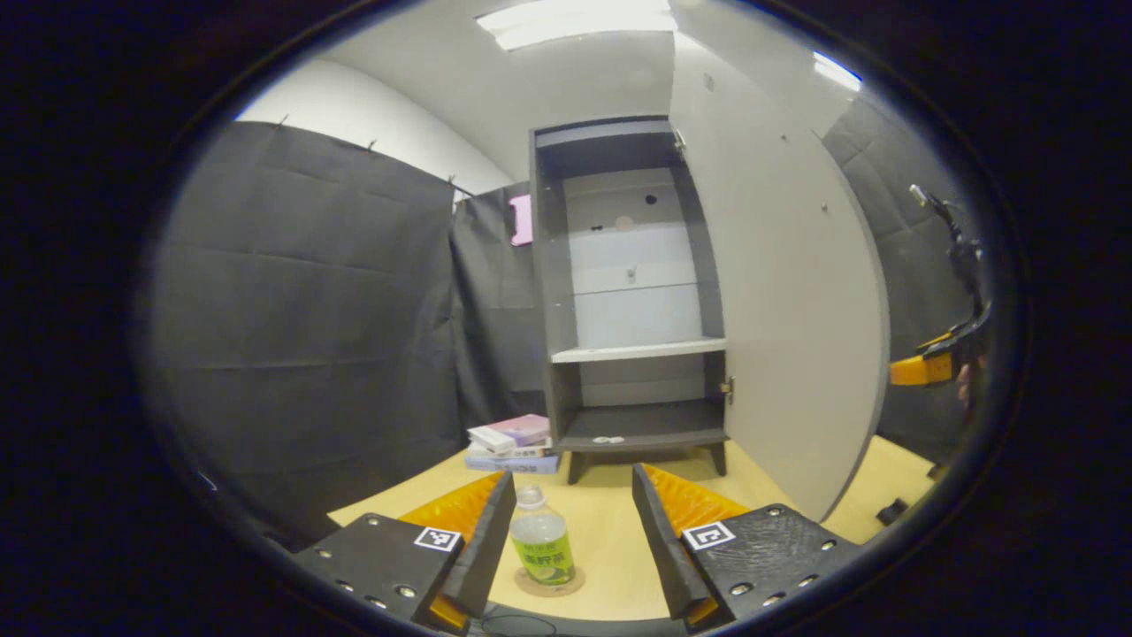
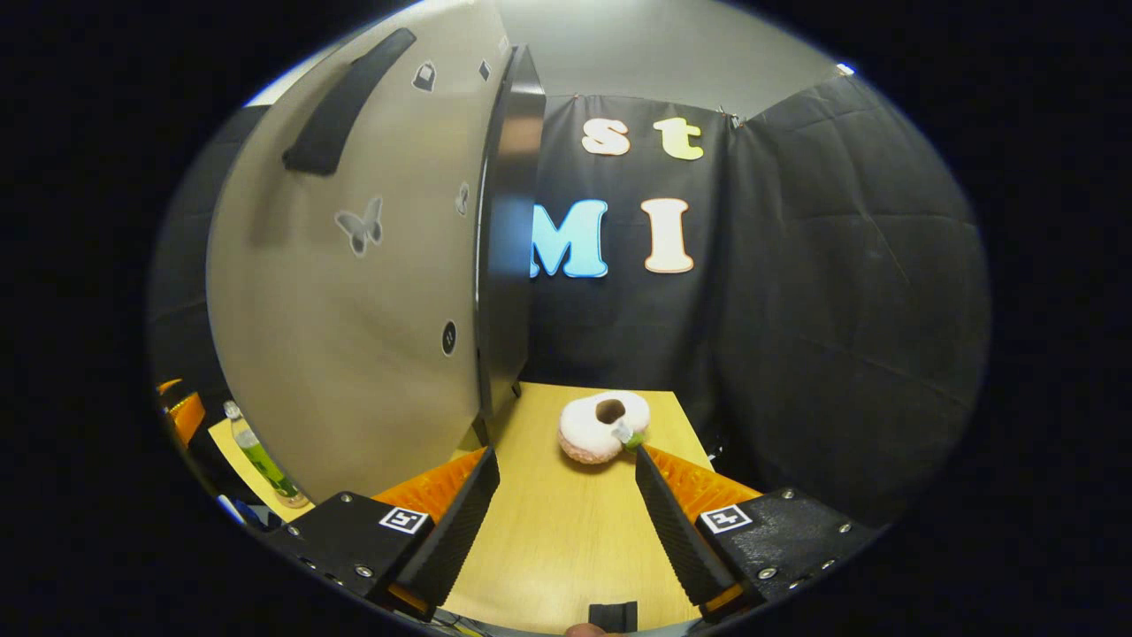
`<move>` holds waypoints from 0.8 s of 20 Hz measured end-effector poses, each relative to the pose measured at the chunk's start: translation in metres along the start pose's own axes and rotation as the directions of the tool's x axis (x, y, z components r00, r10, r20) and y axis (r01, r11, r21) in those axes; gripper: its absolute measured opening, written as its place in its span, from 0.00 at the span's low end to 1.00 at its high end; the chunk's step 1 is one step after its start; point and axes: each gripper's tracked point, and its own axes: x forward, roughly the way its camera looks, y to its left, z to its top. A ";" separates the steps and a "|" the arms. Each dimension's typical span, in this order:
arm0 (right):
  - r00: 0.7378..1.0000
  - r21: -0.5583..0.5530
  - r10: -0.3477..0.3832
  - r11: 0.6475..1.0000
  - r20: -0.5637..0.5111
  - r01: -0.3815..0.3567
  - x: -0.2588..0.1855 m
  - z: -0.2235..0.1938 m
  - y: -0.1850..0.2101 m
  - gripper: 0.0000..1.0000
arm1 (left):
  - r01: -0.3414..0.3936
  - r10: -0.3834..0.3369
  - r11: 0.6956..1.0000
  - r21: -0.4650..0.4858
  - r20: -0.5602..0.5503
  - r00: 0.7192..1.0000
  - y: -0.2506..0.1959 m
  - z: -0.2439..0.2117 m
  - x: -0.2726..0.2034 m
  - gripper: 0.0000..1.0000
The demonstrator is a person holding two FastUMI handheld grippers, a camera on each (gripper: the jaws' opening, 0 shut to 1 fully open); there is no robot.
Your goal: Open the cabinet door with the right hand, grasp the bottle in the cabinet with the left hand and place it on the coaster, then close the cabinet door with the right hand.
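On the coaster [image 1: 550,582] stands the bottle [image 1: 540,541], freed between the spread left gripper [image 1: 566,540]; the right gripper [image 2: 566,522], also open, faces the cabinet door [image 2: 354,292] left to shut.

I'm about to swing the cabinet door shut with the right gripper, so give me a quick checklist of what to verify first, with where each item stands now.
1. Bottle upright on the coaster: ok.
2. Left gripper let go of the bottle: ok, its fingers stand open on either side with gaps showing.
3. Cabinet door wide open and ready to close: ok.
4. Right gripper on the door handle: not ok, it is open and empty, low over the table, with the handle high up.
5. Door's swing path free of the left gripper and bottle: cannot tell.
6. Cabinet shelf holds nothing sticking out: ok.
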 end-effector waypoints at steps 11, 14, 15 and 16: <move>0.984 0.131 0.012 0.991 0.176 -0.035 -0.035 0.131 0.009 0.95 | -0.012 0.012 1.000 -0.007 0.021 1.000 0.031 0.105 -0.002 0.80; 0.972 0.117 0.019 0.992 0.236 -0.048 -0.048 0.158 0.023 0.95 | 0.130 -0.132 0.991 0.043 0.023 0.991 0.014 0.117 0.005 0.80; 0.967 0.106 0.026 0.993 0.254 -0.054 -0.049 0.165 0.030 0.94 | 0.142 -0.144 0.989 0.049 0.036 0.989 0.020 0.123 0.005 0.79; 0.964 0.096 0.036 0.993 0.264 -0.064 -0.051 0.170 0.038 0.94 | 0.163 -0.165 0.986 0.042 0.046 0.985 0.020 0.130 0.007 0.76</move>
